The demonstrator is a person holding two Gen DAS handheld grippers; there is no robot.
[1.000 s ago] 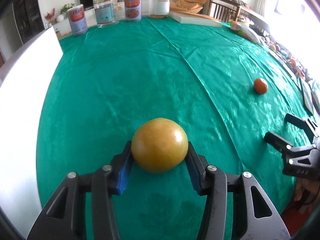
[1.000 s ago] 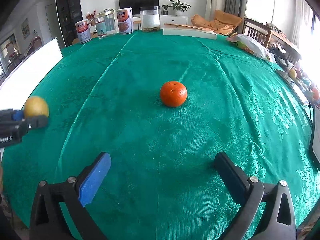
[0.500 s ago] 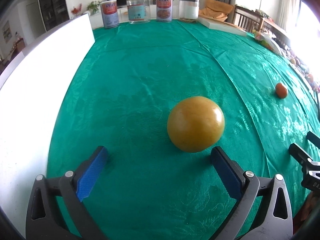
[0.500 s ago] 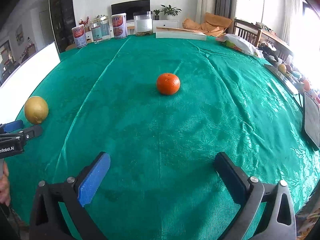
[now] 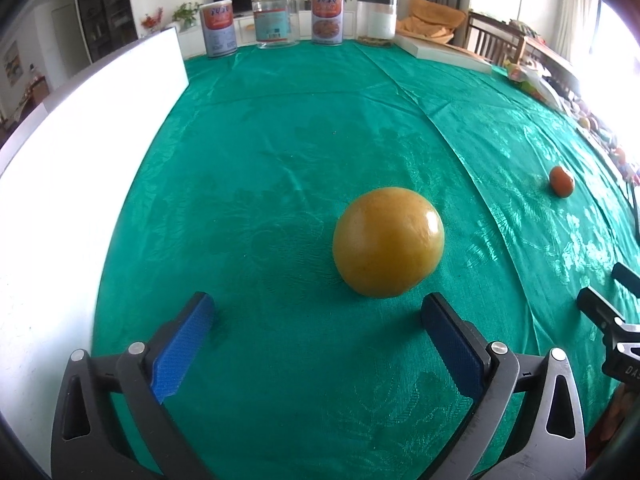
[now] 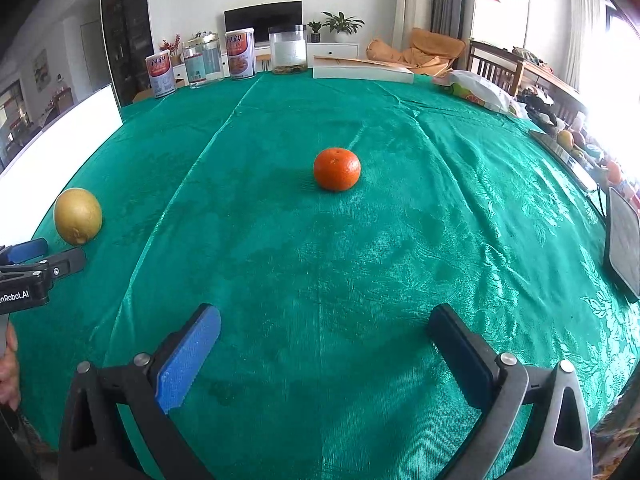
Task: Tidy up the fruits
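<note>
A round yellow fruit (image 5: 388, 242) rests on the green tablecloth (image 5: 280, 160), just beyond my left gripper (image 5: 318, 306). That gripper is open wide, its blue pads apart from the fruit. In the right wrist view the same yellow fruit (image 6: 78, 216) lies at the far left, by the left gripper's fingertips (image 6: 68, 262). An orange tangerine (image 6: 337, 169) sits mid-table, well ahead of my right gripper (image 6: 324, 320), which is open and empty. The tangerine (image 5: 561, 181) shows small at the right in the left wrist view, beyond the right gripper's fingertips (image 5: 596, 304).
A white board (image 5: 80, 184) stands along the table's left edge. Tins and jars (image 6: 240, 60) line the far edge beside a flat white box (image 6: 362, 72). A bag (image 6: 478, 90) and more fruit (image 6: 568, 140) crowd the right side. A person's hand (image 6: 8, 372) shows low left.
My left gripper has let go of the yellow fruit and opened wide, then drawn back a little. The fruit stays on the cloth. The right gripper has hardly moved.
</note>
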